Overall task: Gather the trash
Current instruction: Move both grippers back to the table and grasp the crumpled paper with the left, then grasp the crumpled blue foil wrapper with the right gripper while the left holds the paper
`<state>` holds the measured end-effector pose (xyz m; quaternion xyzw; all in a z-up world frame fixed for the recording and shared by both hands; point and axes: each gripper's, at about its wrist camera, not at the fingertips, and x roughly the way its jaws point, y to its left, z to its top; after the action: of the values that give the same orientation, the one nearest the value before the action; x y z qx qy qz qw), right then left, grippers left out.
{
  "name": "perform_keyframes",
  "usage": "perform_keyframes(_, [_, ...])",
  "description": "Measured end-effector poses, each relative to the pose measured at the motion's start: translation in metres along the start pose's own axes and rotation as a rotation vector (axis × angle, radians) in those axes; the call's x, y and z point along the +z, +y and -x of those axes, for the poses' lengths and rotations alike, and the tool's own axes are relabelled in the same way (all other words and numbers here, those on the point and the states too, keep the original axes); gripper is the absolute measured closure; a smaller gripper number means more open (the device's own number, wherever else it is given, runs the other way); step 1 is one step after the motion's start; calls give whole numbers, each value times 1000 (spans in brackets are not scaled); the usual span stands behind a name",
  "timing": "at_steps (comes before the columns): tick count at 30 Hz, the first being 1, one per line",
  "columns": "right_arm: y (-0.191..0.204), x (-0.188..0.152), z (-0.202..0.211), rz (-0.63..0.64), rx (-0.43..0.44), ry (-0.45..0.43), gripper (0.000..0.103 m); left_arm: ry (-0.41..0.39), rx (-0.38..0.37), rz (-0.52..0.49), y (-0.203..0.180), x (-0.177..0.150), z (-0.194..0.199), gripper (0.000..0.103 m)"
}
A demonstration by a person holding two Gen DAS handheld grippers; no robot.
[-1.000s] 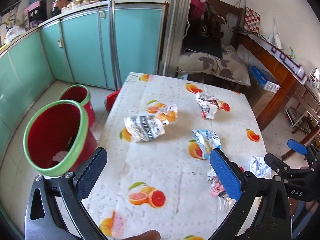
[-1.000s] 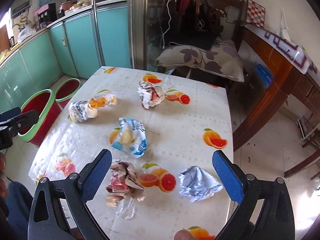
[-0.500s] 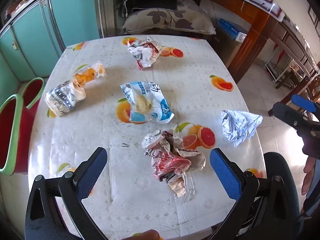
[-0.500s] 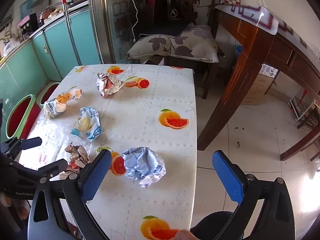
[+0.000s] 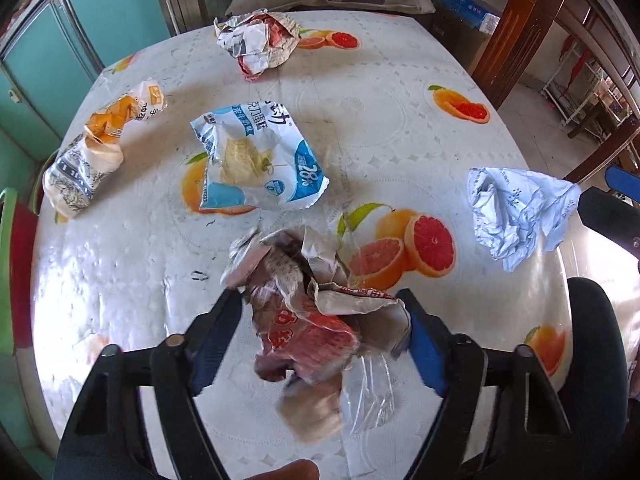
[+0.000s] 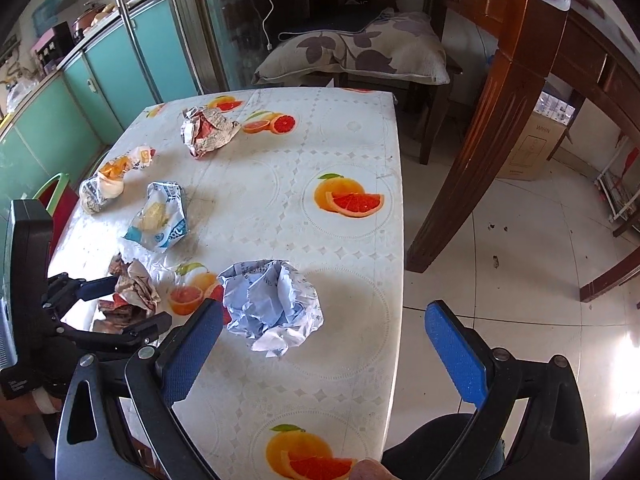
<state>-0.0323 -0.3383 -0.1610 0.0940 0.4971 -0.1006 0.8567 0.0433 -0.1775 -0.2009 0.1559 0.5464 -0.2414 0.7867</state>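
A crumpled red-and-tan wrapper, papery and creased with a clear plastic tail, lies near the front edge of the counter, which is covered in a glossy white cloth printed with orange slices. The left claw straddles it; its blue-padded jaws have just been closing, the right pad touching the wrapper, the left pad just clear. The right claw hangs wide open and empty above a crushed pale-blue paper ball. Farther back lie a blue-and-white foil pouch, a twisted orange bag and a silvery crumpled wrapper.
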Motion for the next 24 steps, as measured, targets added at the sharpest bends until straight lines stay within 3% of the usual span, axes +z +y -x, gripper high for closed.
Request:
perform_keyframes(1, [2, 0, -4, 2, 2, 5, 2, 6, 13, 2, 2, -1, -1, 49])
perform_keyframes(4, [8, 2, -14, 7, 9, 19, 2, 12, 17, 6, 9, -3, -1, 62])
perform_keyframes(11, [29, 3, -39, 57, 15, 56, 2, -13, 41, 16, 28, -8, 13, 63])
perform_keyframes(24, [47, 1, -74, 112, -102, 82, 3, -63, 60, 41, 51, -21, 38, 63])
